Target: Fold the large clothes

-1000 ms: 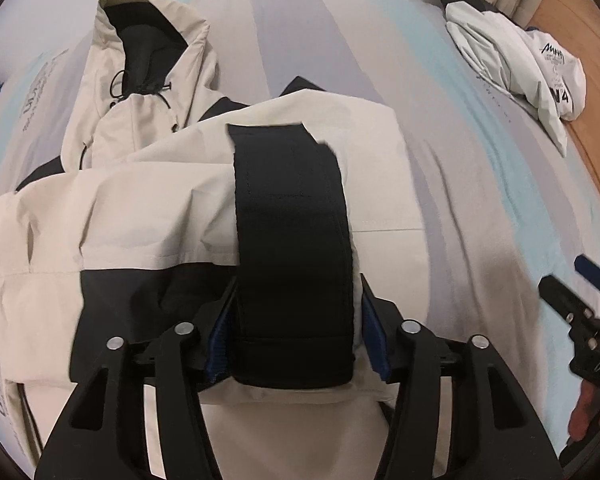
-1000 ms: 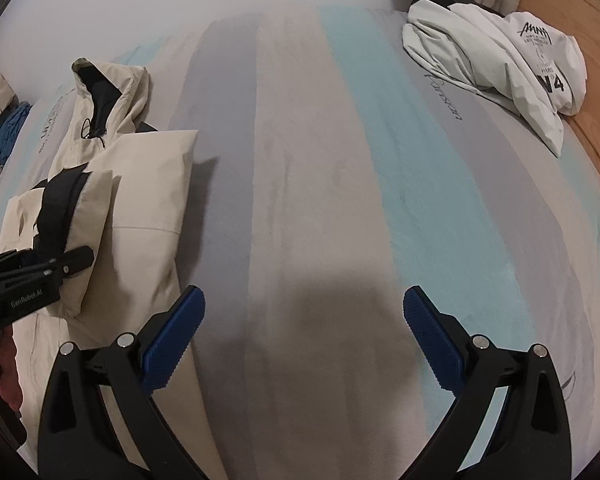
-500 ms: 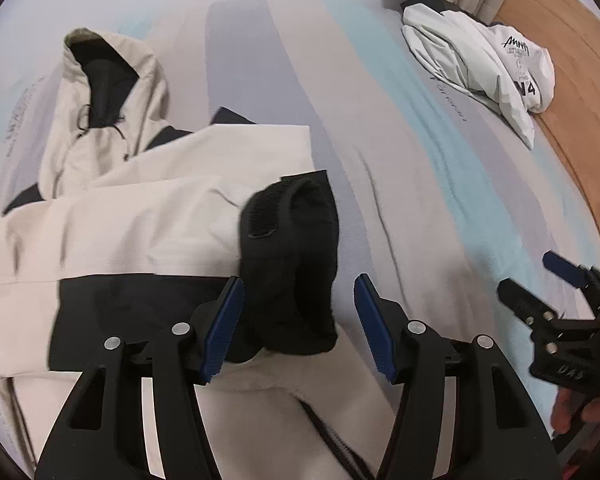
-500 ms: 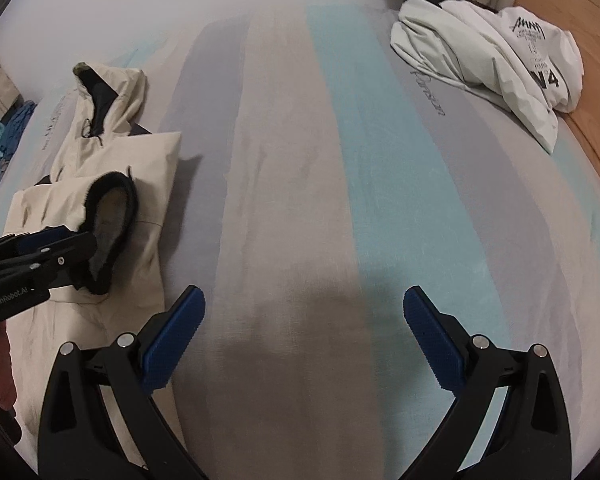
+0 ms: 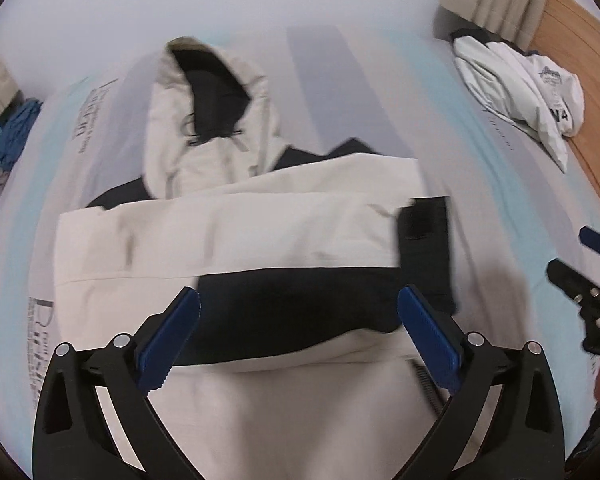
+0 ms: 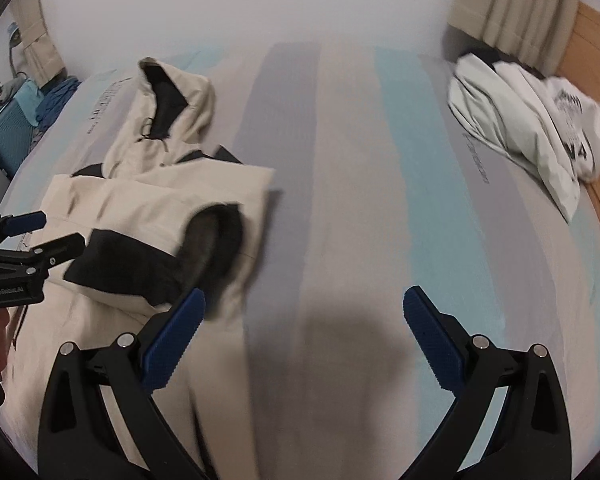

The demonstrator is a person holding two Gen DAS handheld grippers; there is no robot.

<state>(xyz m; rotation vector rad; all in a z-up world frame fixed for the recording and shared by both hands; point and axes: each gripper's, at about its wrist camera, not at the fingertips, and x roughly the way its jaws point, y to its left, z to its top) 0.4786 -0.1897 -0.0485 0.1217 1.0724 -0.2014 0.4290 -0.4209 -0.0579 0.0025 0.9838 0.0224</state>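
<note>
Your left gripper (image 5: pixel 298 334) hides the jacket's (image 5: pixel 228 236) hem below its arms. Far right of it, print on the white garment (image 5: pixel 540 92) blurs unreadable. Your right gripper (image 5: pixel 588 276) is cut by the edge.

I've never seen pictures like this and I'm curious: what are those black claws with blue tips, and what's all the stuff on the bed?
Those claws are grabbing tools. A person holds one in each hand, and each carries a little camera looking out along its two fingers. One picture comes from the left tool, the other from the right tool. The round lens bends everything.

On the striped bed lies a cream and black hooded jacket, partly folded, its black cuff resting on top. A white jacket lies bunched near the far corner.

The left tool's jaws are opening, with nothing pinched between them. The right tool is open too, holding nothing. You can spot each tool at the edge of the other's picture.
</note>
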